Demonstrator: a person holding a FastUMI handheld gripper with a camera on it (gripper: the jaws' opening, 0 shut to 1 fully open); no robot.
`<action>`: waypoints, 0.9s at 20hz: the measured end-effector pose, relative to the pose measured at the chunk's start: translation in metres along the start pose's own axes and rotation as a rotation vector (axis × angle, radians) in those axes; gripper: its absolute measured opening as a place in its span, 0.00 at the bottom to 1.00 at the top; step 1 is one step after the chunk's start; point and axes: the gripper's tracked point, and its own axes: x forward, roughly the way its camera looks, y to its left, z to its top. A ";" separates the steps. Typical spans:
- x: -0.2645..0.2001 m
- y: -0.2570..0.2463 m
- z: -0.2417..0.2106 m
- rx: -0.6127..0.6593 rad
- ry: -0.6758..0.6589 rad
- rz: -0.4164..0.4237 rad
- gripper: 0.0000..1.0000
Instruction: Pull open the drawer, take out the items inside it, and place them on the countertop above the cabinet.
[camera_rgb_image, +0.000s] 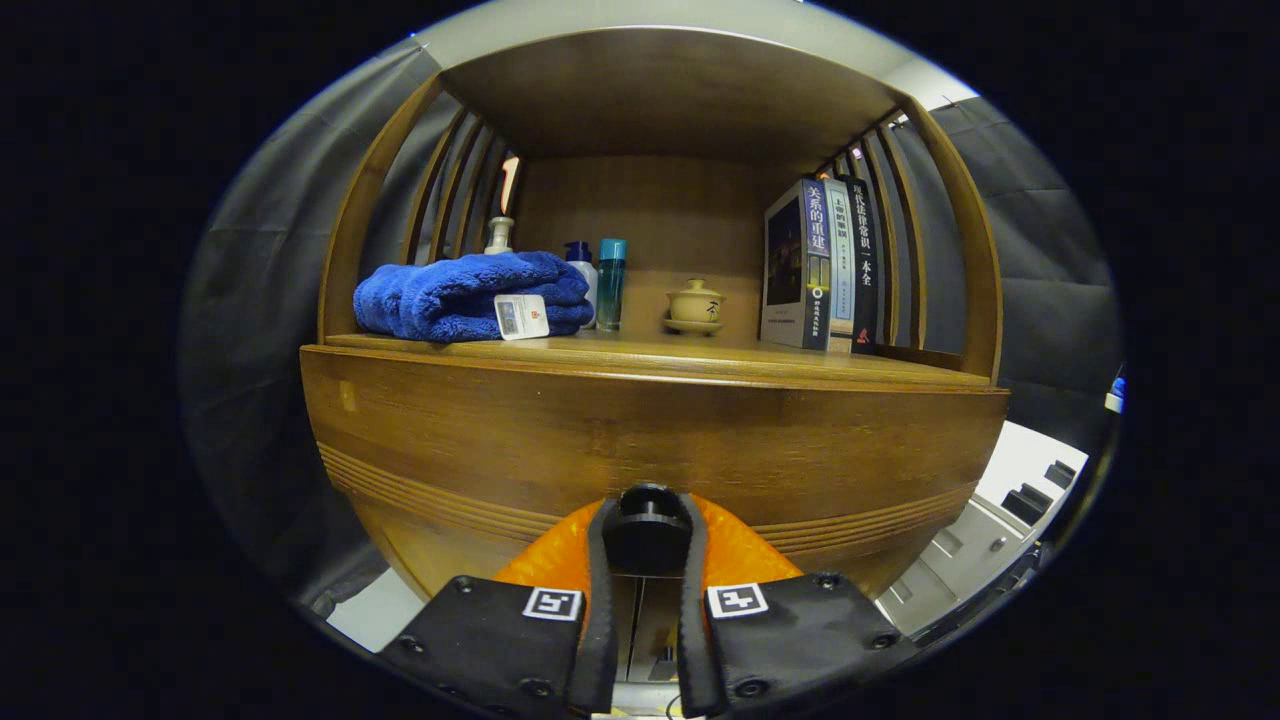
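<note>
A wooden cabinet stands right in front of me, its drawer front (650, 440) shut and flush. A round black knob (646, 528) sticks out of the drawer front at its lower middle. My gripper (646, 535) is shut on the knob, one finger pressing each side of it. The countertop (650, 352) runs above the drawer. The inside of the drawer is hidden.
On the countertop lie a folded blue towel (470, 295), a pump bottle (498, 235), two small bottles (600, 282), a lidded ceramic cup (695, 305) and three upright books (825, 265). Bare wood lies between the cup and the towel. Grey equipment (1000, 520) sits low beside the cabinet.
</note>
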 end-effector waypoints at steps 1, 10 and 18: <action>-0.008 0.001 -0.001 -0.004 0.005 -0.005 0.32; -0.079 0.006 -0.013 -0.028 0.048 -0.022 0.32; -0.119 0.007 -0.021 -0.038 0.084 -0.032 0.32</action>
